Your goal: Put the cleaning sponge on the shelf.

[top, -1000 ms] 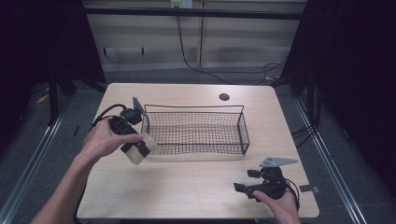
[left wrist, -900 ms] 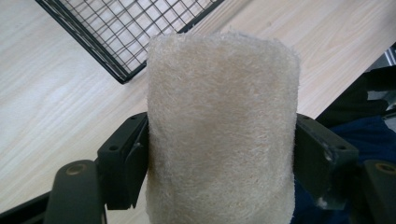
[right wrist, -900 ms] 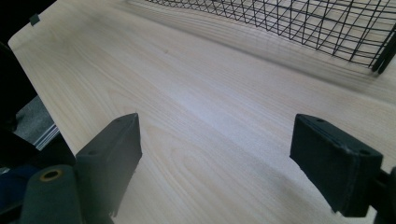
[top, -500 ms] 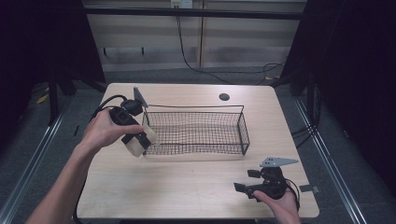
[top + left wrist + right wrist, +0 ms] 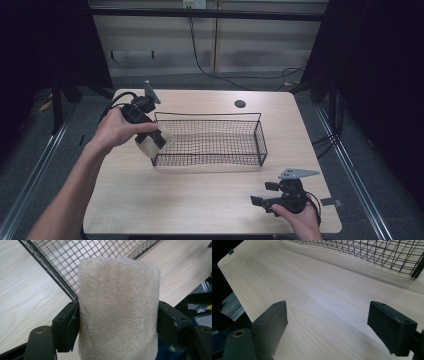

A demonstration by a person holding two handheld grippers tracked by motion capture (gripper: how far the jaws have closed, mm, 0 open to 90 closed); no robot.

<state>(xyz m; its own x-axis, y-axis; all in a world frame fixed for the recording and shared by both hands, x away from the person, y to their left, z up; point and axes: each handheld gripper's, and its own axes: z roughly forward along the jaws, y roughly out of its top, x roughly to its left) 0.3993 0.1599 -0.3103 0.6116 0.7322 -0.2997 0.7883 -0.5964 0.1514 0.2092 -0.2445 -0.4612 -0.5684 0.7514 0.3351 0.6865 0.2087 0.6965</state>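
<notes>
A pale, fuzzy roll of loofah-like sponge [image 5: 118, 310] sits clamped between the two black jaws of the left gripper [image 5: 150, 141], one jaw pressed flat against each side of it, the roll standing up past the jaw tips and filling the whole gap between them. In the high view the sponge [image 5: 148, 144] is held in the air just over the near left corner of the black wire basket [image 5: 260, 135], touching or all but touching its rim; which of the two cannot be told. The left gripper view shows the basket's mesh [image 5: 62, 257] right behind the roll. The person's left hand [image 5: 114, 131] wraps the gripper's handle. The basket stands in the middle of the light wooden table [image 5: 190, 200]. Well apart, at the table's near right corner, the right hand [image 5: 299, 220] holds the right gripper [image 5: 257, 201] low over the bare wood, its jaws spread wide with nothing between them, pointing towards the table's left side.
</notes>
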